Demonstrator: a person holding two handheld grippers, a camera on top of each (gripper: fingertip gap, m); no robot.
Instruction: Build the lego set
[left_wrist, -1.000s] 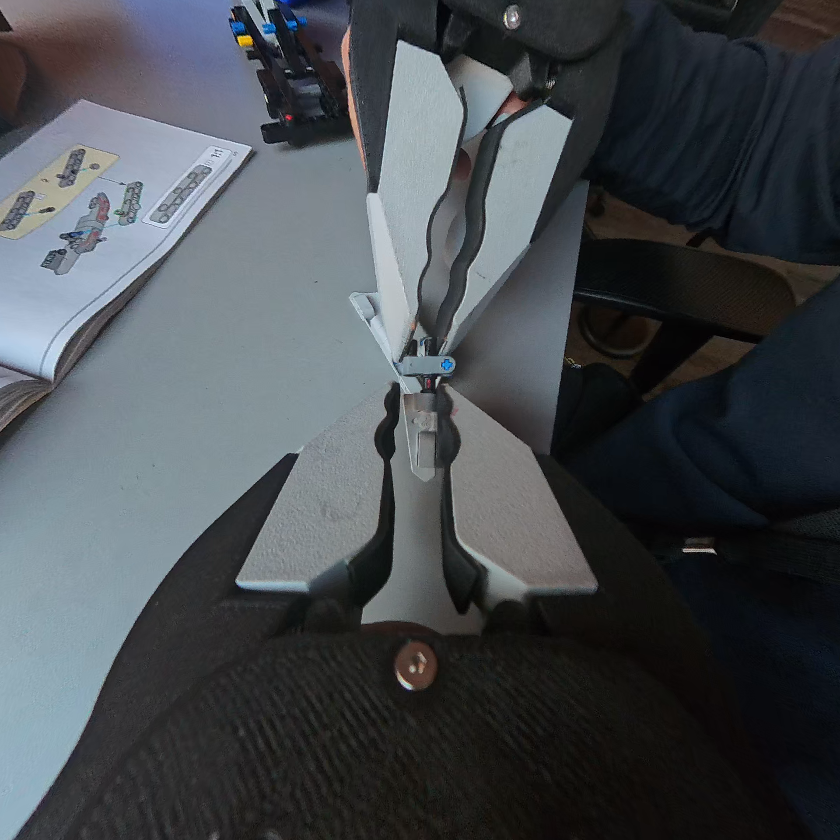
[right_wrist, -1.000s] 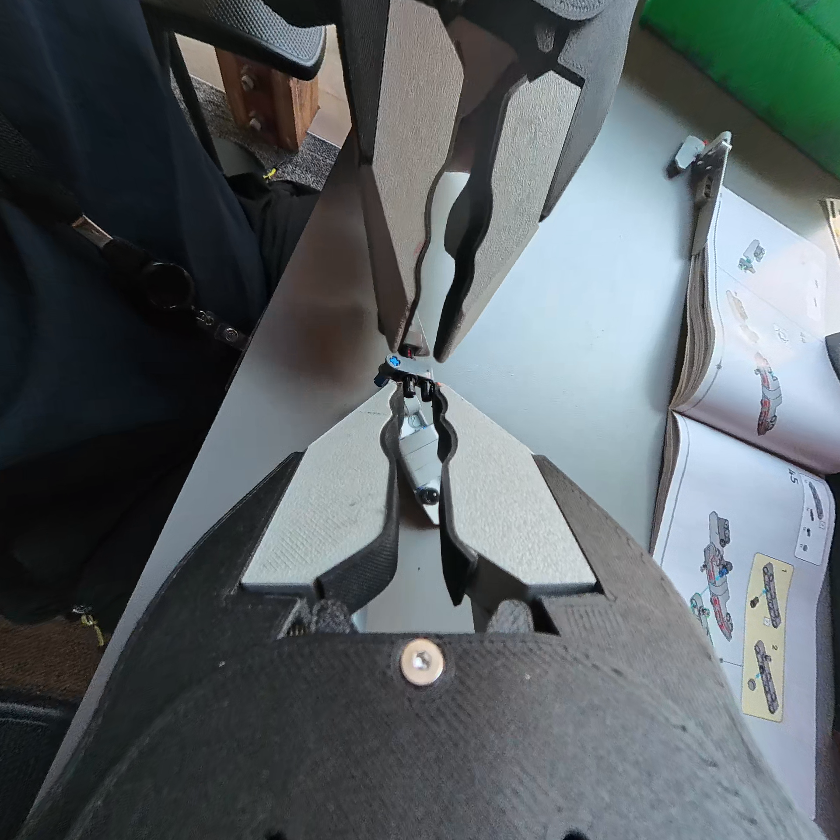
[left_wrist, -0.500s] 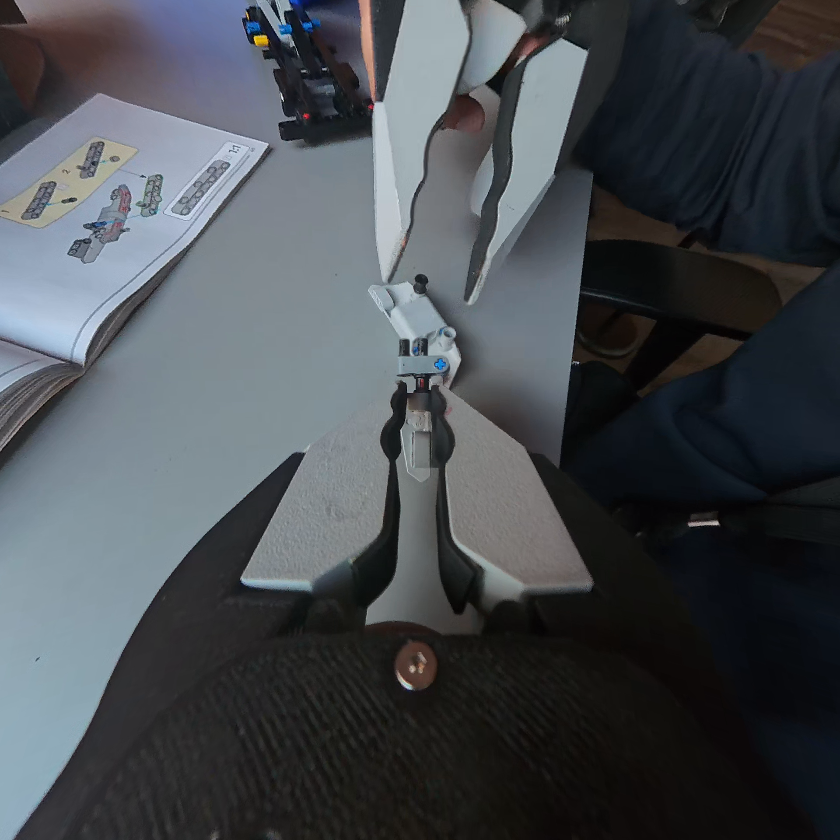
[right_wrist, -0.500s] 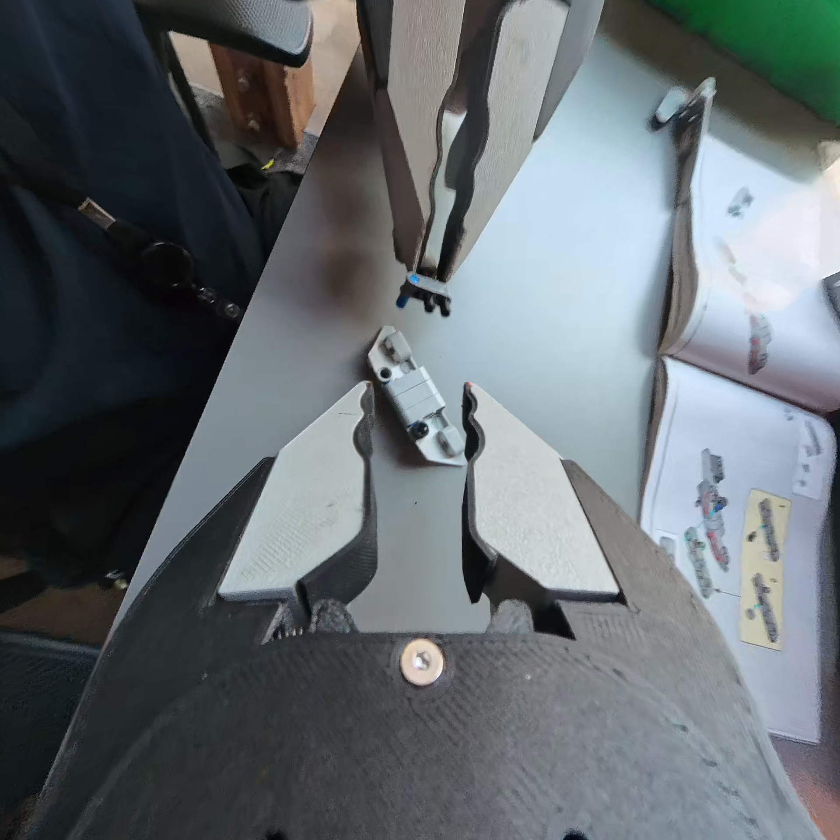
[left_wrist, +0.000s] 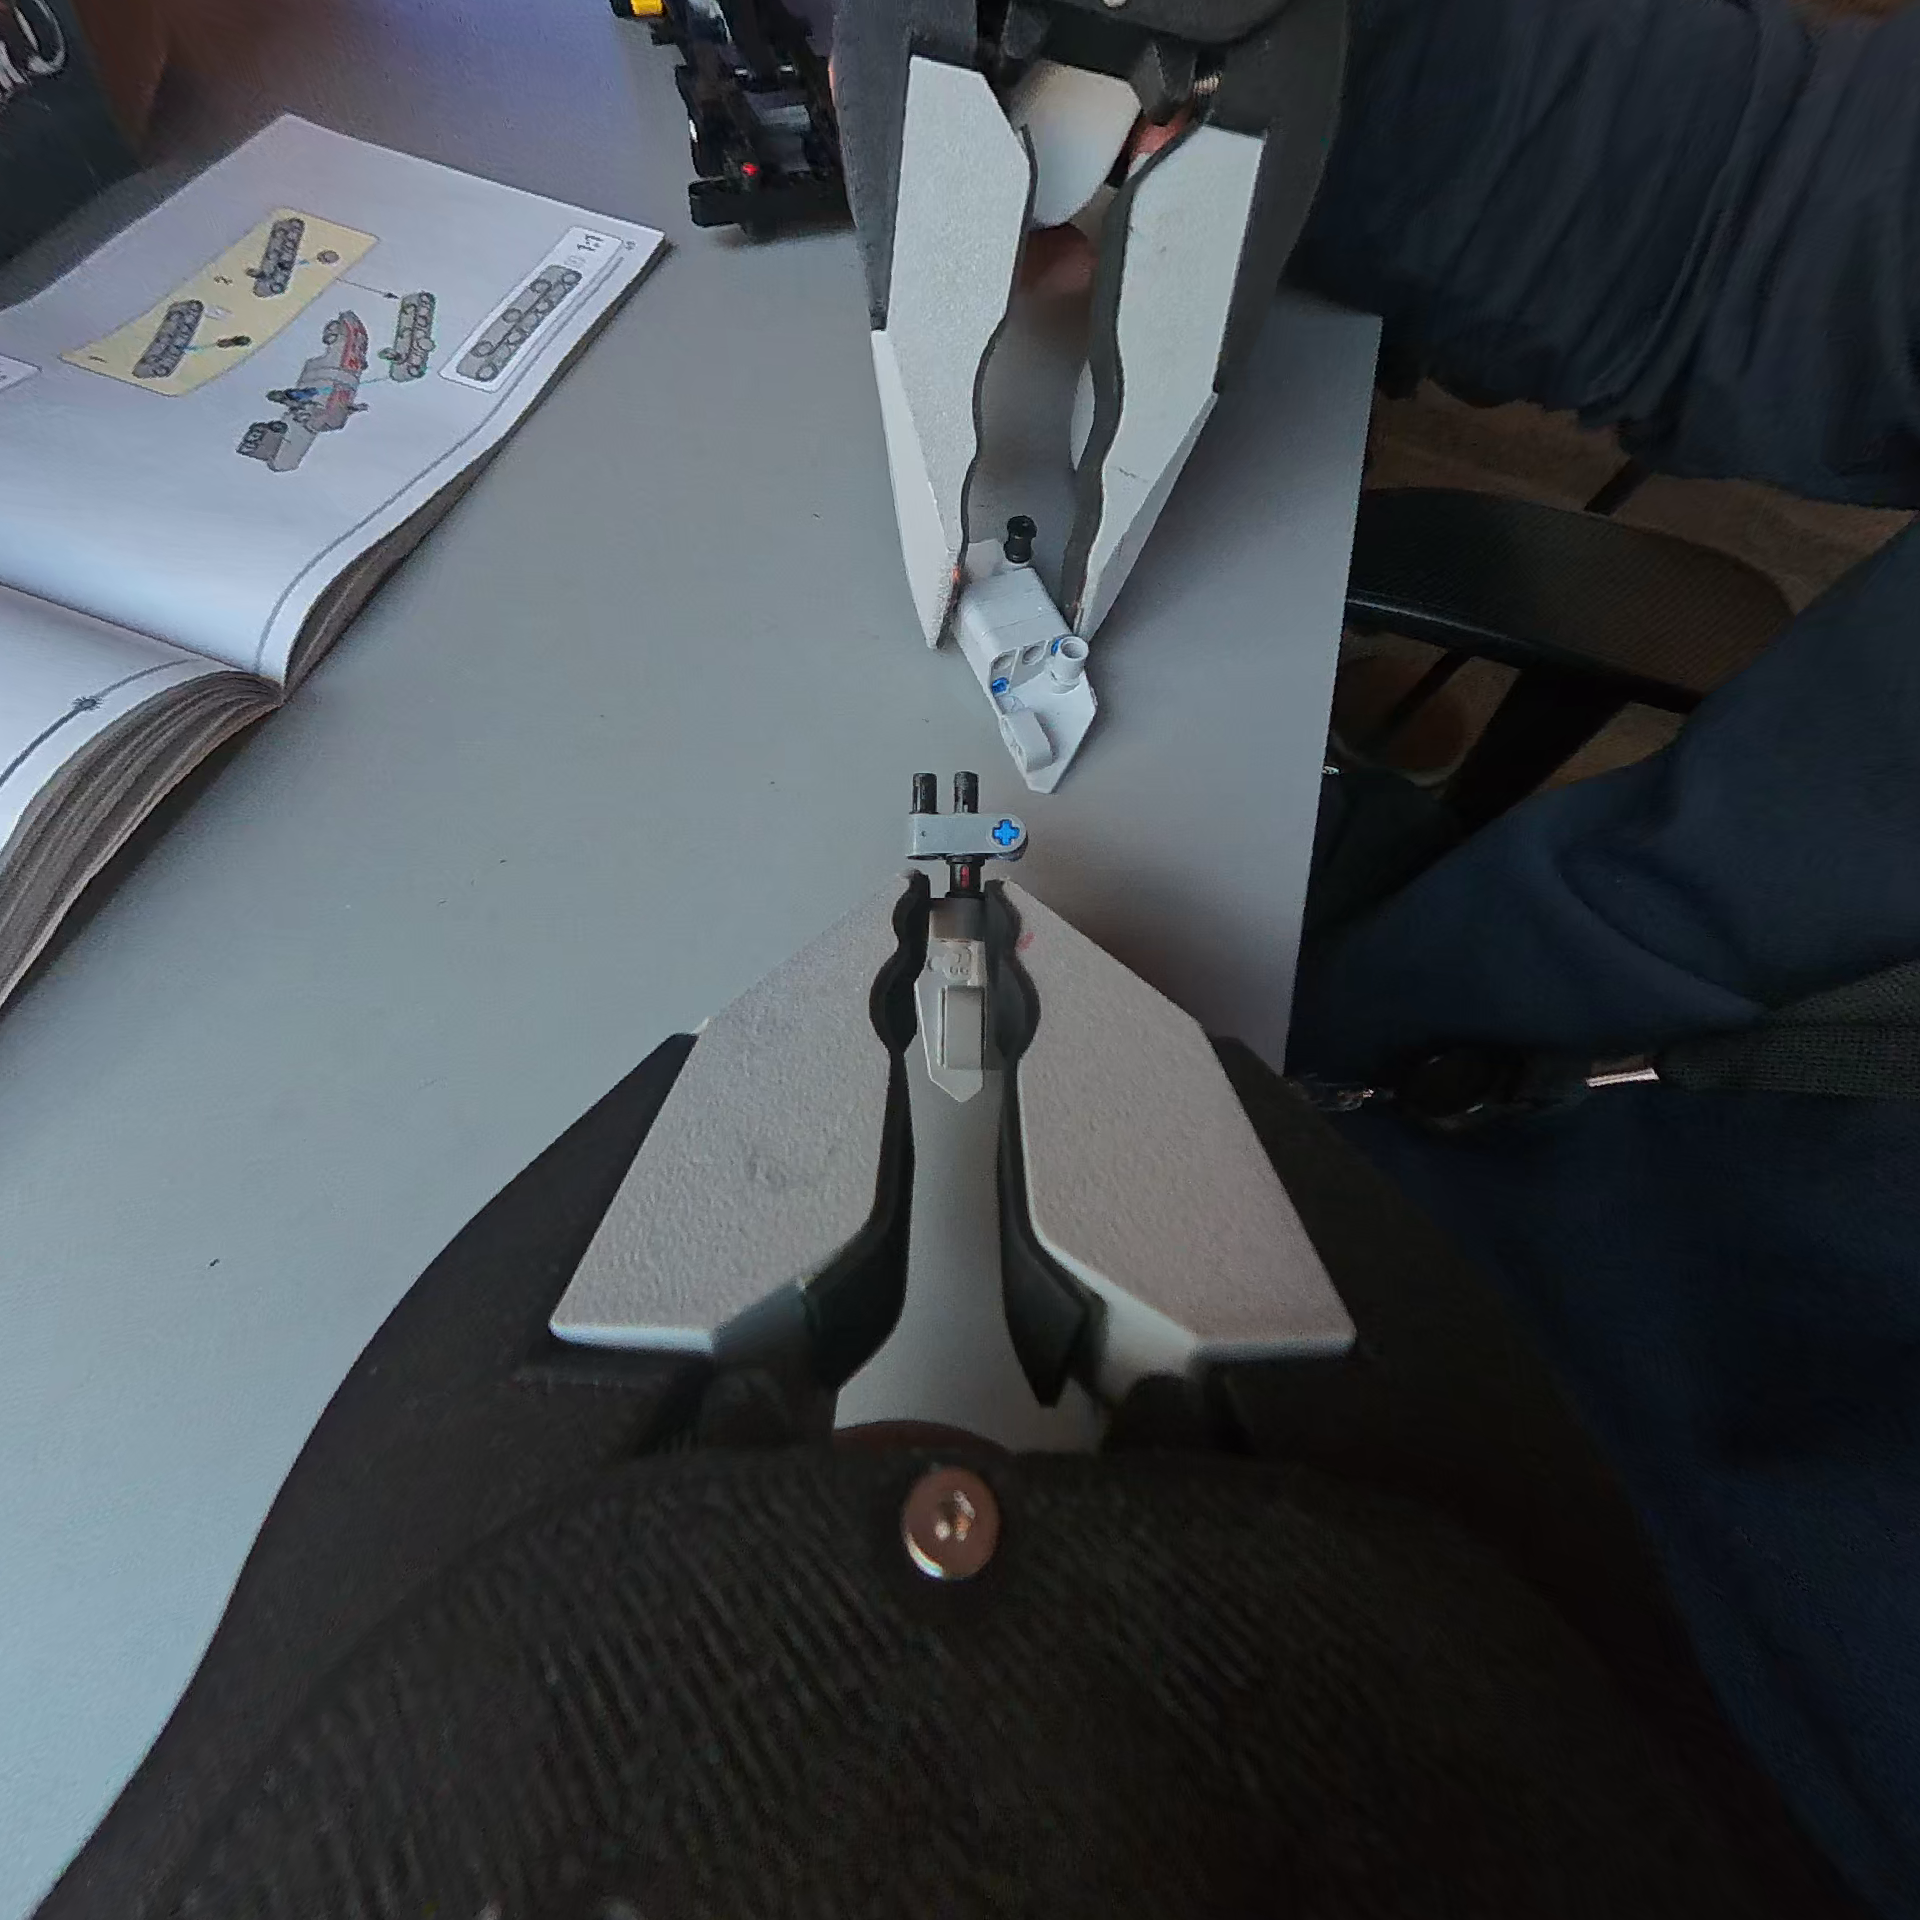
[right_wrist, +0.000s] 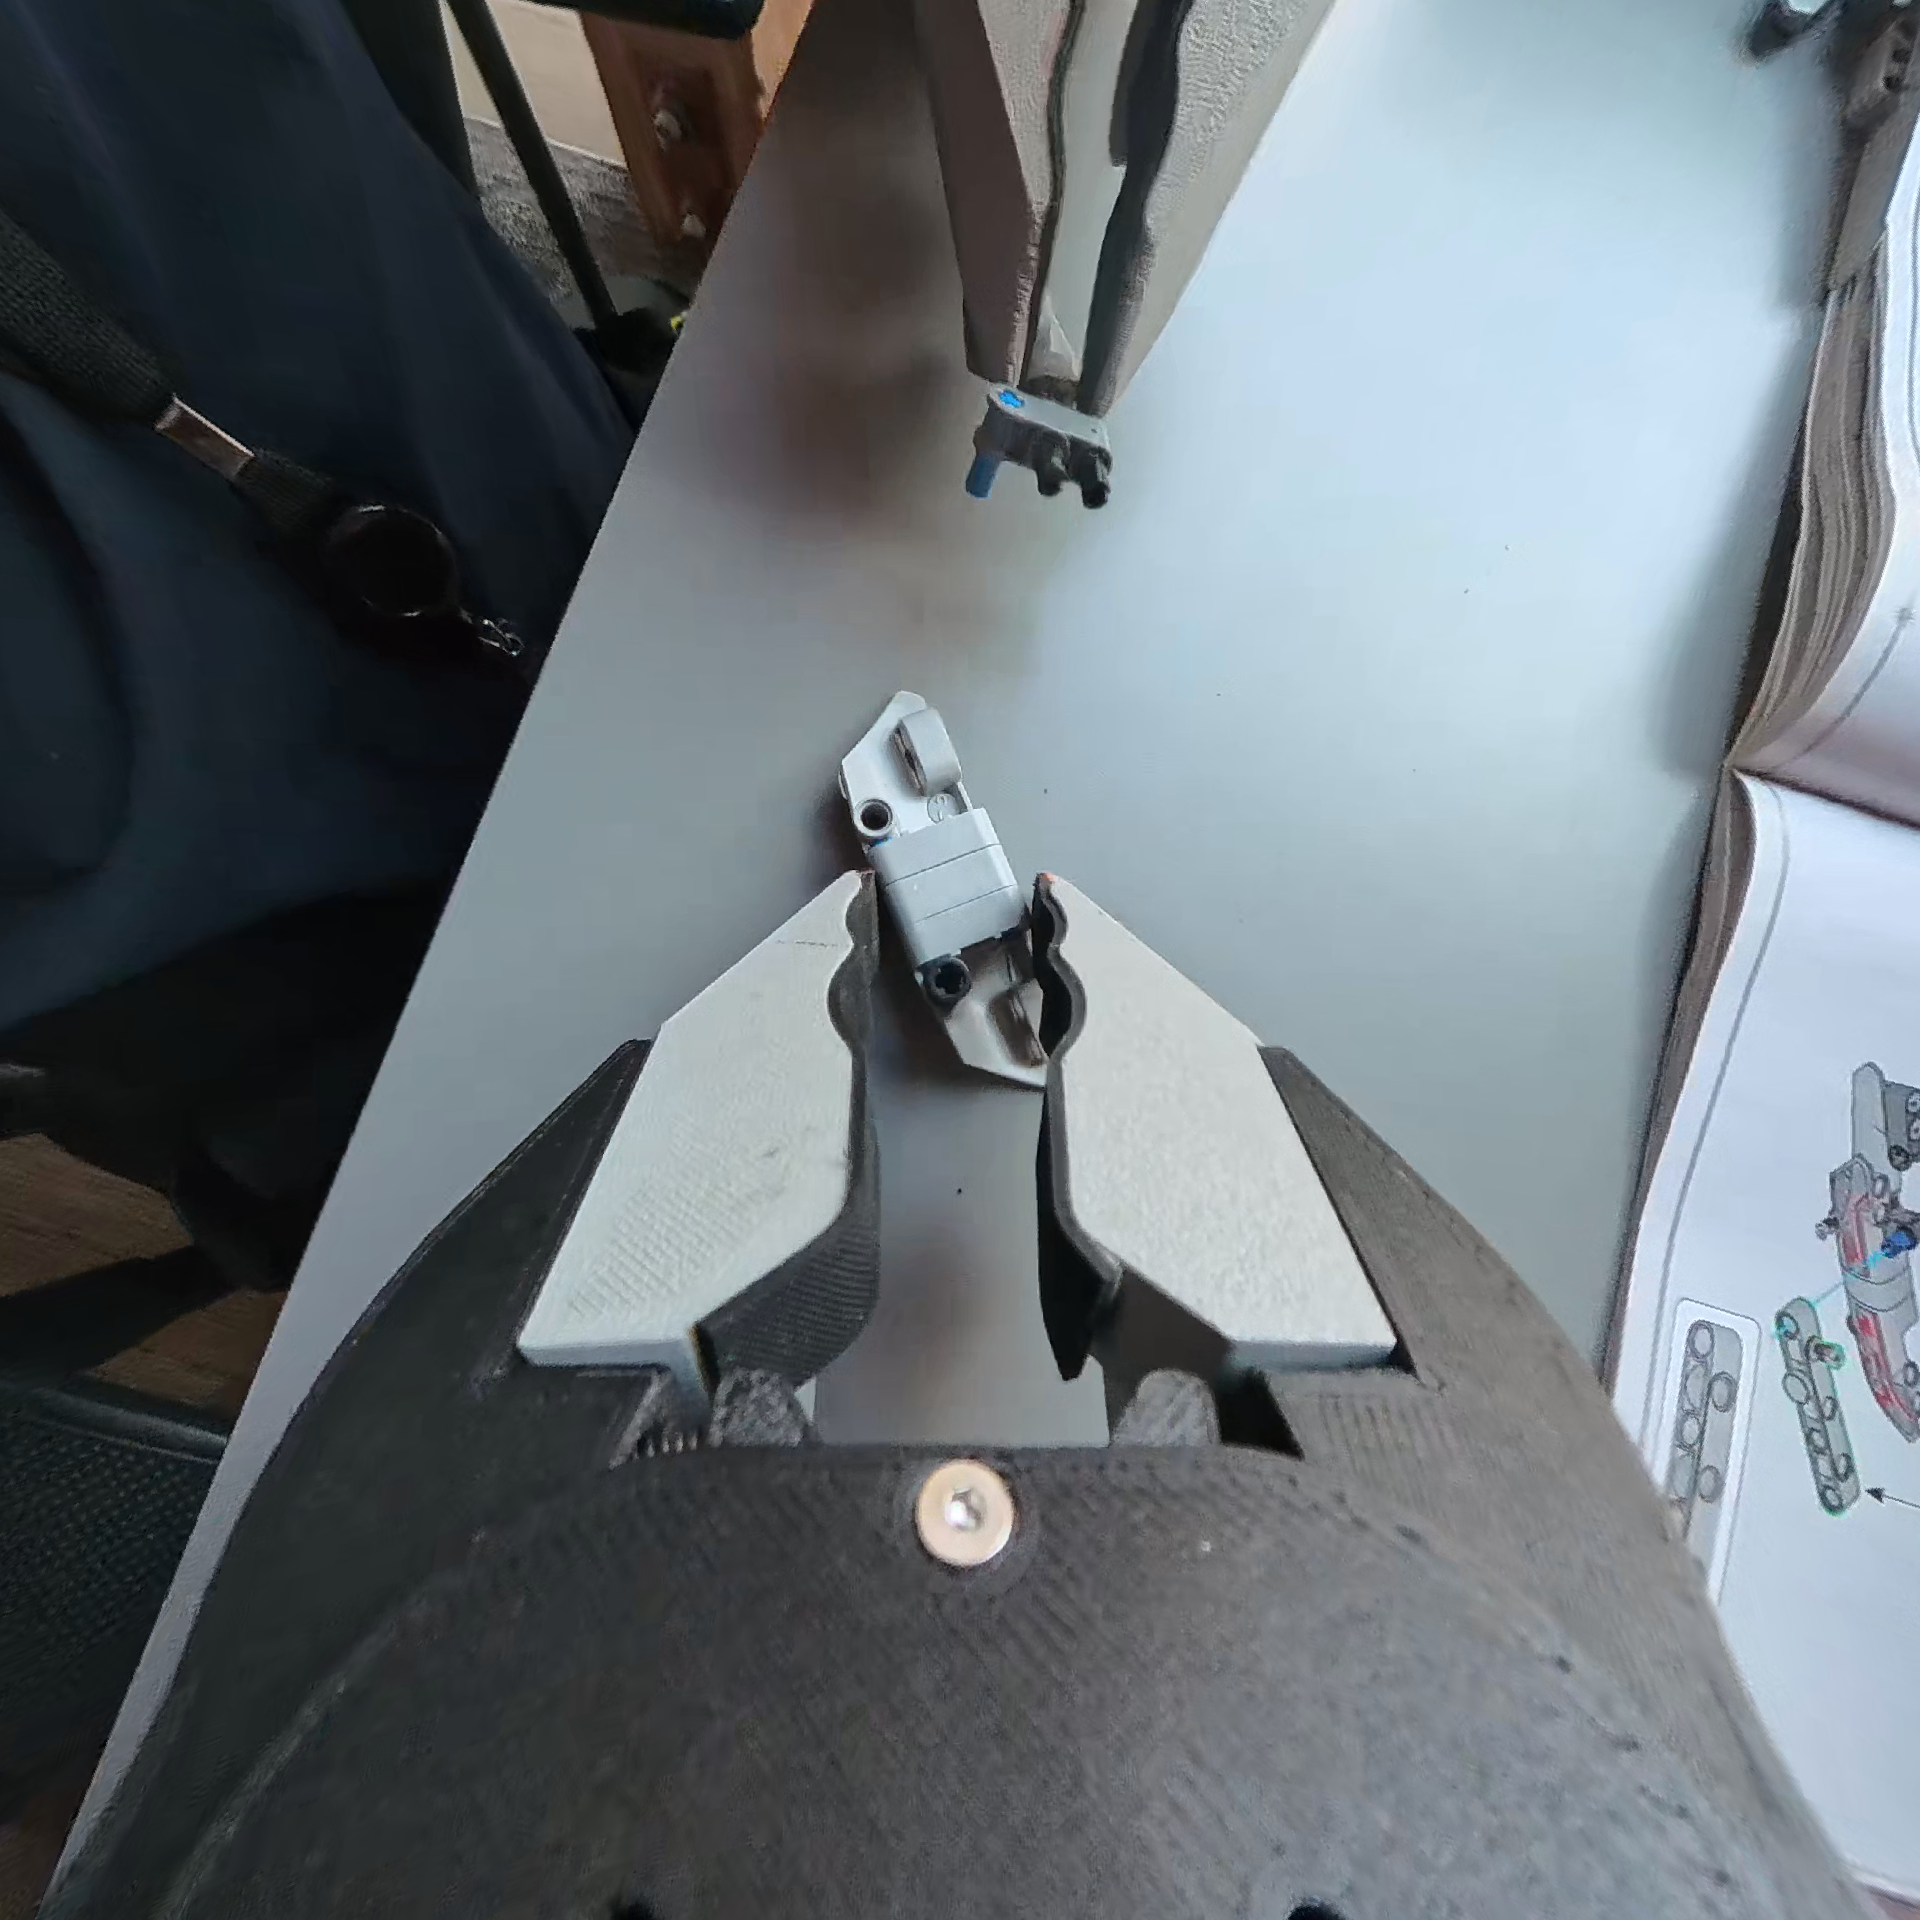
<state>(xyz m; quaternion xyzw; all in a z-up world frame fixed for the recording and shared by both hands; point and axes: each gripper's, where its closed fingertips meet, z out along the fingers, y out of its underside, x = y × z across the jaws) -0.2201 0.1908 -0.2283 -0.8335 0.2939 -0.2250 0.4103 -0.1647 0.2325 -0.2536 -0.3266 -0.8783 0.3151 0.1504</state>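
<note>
My left gripper (left_wrist: 956, 883) is shut on a small grey lego piece (left_wrist: 954, 997). A short grey beam (left_wrist: 961, 831) with a blue cross hole and two black pins sticks out past its tips. It is held a little above the grey table (left_wrist: 520, 935). The same gripper (right_wrist: 1039, 384) and beam (right_wrist: 1039, 431) show at the top of the right wrist view. My right gripper (right_wrist: 951, 883) is open, with a grey lego assembly (right_wrist: 935, 873) lying flat on the table between its tips. In the left wrist view the right gripper (left_wrist: 1008, 623) straddles that assembly (left_wrist: 1023, 665).
An open instruction booklet (left_wrist: 260, 416) lies on the left of the table and also shows in the right wrist view (right_wrist: 1818, 1039). A black lego vehicle (left_wrist: 758, 135) stands at the back. The table edge (left_wrist: 1340, 727) runs close by, with a person in dark blue and a chair (left_wrist: 1558, 592) beyond. The grippers' ends are close to 8 cm from one another. My left tips are about 30 cm from the black lego vehicle (left_wrist: 758, 135), my right tips only 20 cm.
The right gripper has opened and let go of the grey assembly, which now lies on the table. The two grippers have drawn apart, and the left still holds its beam piece.
</note>
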